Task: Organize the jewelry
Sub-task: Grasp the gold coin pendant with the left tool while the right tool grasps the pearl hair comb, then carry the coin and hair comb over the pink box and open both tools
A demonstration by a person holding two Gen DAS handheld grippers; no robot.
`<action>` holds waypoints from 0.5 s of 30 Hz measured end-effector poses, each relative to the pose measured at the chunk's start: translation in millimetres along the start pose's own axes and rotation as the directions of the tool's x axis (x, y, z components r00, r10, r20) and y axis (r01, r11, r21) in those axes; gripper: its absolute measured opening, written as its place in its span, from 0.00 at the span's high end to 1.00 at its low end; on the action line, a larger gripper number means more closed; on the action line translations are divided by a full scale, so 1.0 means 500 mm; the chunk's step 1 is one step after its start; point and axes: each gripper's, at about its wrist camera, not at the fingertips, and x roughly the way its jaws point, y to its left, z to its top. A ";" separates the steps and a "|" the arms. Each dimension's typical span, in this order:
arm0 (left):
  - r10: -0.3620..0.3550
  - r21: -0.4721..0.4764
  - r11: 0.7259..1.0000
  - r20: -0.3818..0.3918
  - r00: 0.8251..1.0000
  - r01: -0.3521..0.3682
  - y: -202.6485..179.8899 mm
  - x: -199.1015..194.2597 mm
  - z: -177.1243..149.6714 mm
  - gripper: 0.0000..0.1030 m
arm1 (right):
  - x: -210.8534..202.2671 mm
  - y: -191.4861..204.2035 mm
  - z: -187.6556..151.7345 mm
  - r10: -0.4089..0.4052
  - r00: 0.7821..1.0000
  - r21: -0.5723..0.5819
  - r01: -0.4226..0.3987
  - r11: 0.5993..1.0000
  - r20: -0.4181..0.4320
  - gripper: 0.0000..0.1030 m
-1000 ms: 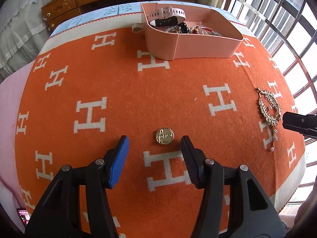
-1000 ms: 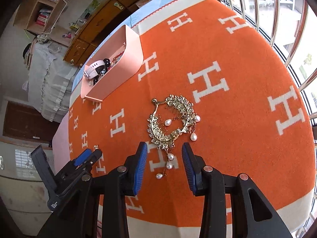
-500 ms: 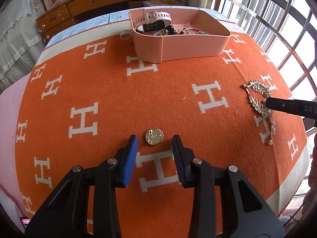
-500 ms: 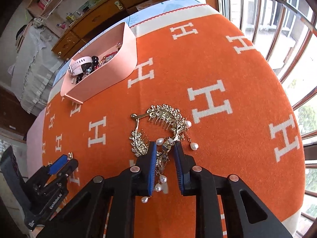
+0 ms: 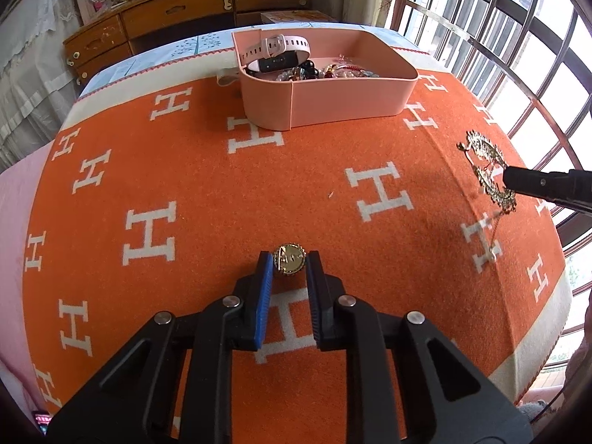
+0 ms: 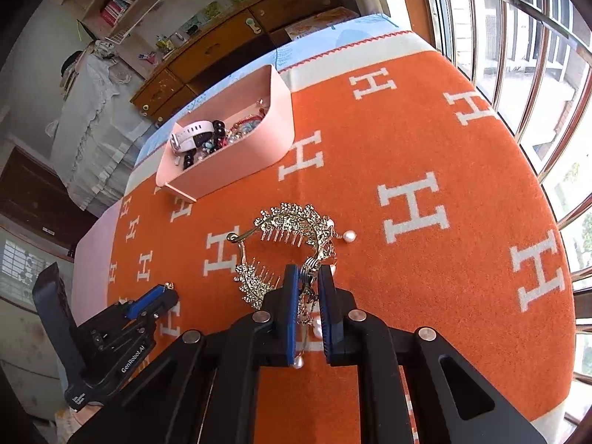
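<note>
My left gripper [image 5: 289, 263] is shut on a round gold brooch [image 5: 289, 264] and holds it just above the orange blanket [image 5: 207, 192]. My right gripper [image 6: 305, 273] is shut on a gold hair comb ornament with pearl drops [image 6: 292, 227], lifted off the blanket, pearls hanging between the fingers. In the left wrist view the ornament [image 5: 486, 170] shows at the right under the right gripper's tip. A pink tray [image 5: 344, 100] at the far side holds a white watch [image 5: 281, 46] and several pieces of jewelry; the tray also shows in the right wrist view [image 6: 236, 164].
The blanket with white H marks covers the table. A wooden sideboard [image 5: 192, 11] stands behind it. Barred windows [image 5: 518, 44] run along the right edge. The left gripper [image 6: 148, 303] appears low left in the right wrist view.
Both grippers closed: the left on the gold brooch, the right on the comb ornament. Both pieces have come up off the blanket, and the views have pulled back and risen.
</note>
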 end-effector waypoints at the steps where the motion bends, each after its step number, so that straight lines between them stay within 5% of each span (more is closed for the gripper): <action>1: -0.002 0.003 1.000 0.006 1.000 0.002 -0.003 -0.008 0.005 0.85 | -0.011 0.006 0.006 0.009 1.000 -0.005 -0.009 1.000 0.010 0.90; 15: 0.036 0.081 0.995 0.219 0.975 -0.055 -0.048 -0.183 0.235 0.85 | -0.173 0.161 0.182 0.093 0.969 -0.122 -0.066 0.990 0.228 0.90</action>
